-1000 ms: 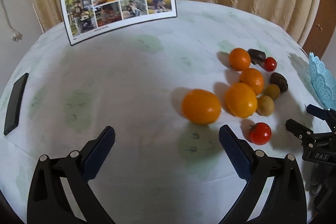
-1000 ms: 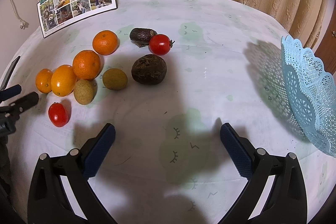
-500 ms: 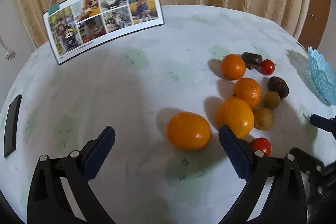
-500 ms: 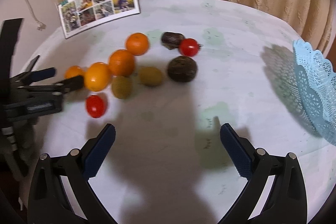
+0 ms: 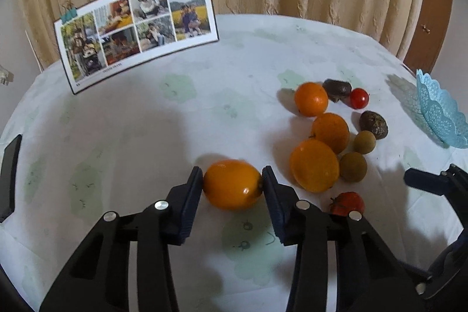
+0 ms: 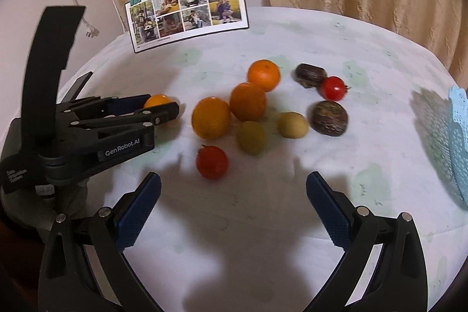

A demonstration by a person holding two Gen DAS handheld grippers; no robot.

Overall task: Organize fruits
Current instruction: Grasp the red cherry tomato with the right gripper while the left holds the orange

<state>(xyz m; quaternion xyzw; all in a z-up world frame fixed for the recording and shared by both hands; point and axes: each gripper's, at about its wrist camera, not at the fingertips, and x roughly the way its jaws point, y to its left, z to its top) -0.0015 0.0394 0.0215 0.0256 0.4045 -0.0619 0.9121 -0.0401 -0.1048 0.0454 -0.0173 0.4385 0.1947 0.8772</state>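
Left gripper [image 5: 232, 186] is closing, pads touching a glossy, oval orange [image 5: 232, 184] at lower centre. Right gripper [image 6: 232, 205] gapes wide, holding nothing.

The round tabletop under a pale green-patterned cloth [image 5: 122, 136] lies bare across its left and middle stretch. A standing photo collage card [image 5: 137, 31] walls off the far edge, and a flat black phone [image 5: 8, 177] lies at the left rim. On the right, a tight cluster of 3 round oranges [image 5: 314, 165], brown fruits and 2 red tomatoes blocks passage. A light blue lace-pattern plastic basket [image 5: 438, 110] bounds the right edge, with open cloth between it and the cluster.
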